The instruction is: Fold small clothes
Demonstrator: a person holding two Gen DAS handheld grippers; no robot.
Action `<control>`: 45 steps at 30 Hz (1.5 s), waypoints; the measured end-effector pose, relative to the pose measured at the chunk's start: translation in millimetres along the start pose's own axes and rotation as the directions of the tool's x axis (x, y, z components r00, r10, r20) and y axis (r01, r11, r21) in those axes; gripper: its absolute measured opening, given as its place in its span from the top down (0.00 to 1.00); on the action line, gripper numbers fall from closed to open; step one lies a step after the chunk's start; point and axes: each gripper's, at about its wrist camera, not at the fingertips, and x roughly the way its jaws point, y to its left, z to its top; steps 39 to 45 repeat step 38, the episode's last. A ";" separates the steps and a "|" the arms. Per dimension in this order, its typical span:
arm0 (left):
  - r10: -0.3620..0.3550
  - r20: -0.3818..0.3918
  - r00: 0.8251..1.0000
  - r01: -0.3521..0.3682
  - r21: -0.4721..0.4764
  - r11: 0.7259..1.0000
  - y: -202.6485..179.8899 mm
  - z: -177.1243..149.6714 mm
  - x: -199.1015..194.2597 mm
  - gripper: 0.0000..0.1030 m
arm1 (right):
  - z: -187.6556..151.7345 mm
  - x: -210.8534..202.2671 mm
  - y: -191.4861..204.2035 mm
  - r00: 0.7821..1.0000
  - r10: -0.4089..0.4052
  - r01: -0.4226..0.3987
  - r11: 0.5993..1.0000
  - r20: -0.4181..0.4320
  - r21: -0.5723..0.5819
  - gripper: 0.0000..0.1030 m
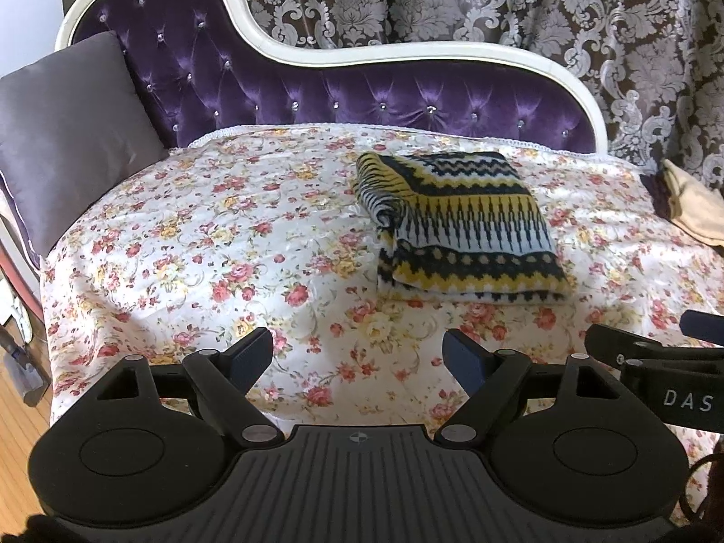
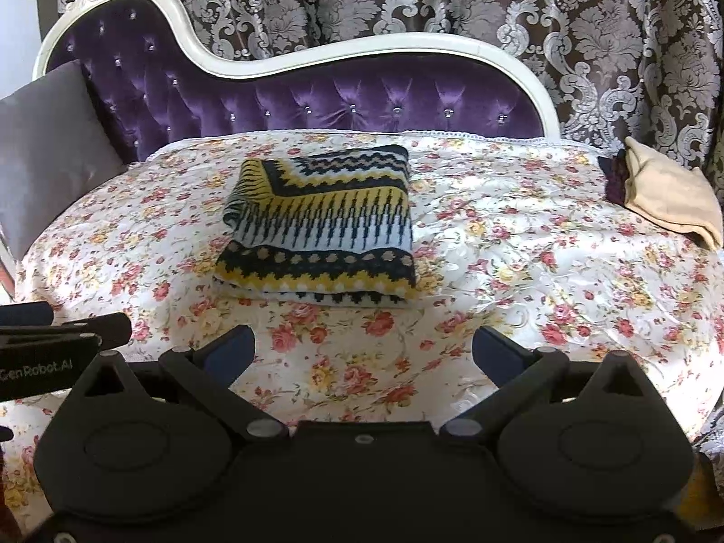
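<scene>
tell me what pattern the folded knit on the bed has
Zigzag and diamond bands in navy, yellow and white on the folded knit; clearest in the right wrist view.

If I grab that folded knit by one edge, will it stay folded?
Probably not. The knit looks soft and thick, with loose stacked layers at its near edge, so it would likely droop open. Pushed, it may bunch on the floral cover rather than slide.
</scene>
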 end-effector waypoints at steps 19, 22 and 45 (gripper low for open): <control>-0.009 -0.036 0.999 0.010 0.018 1.000 -2.8 5.0 15.1 0.20 | 7.3 15.6 -0.3 0.999 0.014 -0.014 1.000 -0.034 0.005 0.01; -0.010 -0.040 0.999 0.011 0.018 1.000 -2.7 5.5 16.8 0.20 | 9.1 16.9 -0.1 0.999 0.016 -0.016 1.000 -0.034 0.003 0.01; -0.022 -0.055 0.998 0.022 0.015 1.000 -2.7 9.8 26.4 0.20 | 13.8 26.6 3.7 0.998 0.027 -0.027 1.000 -0.052 -0.004 0.01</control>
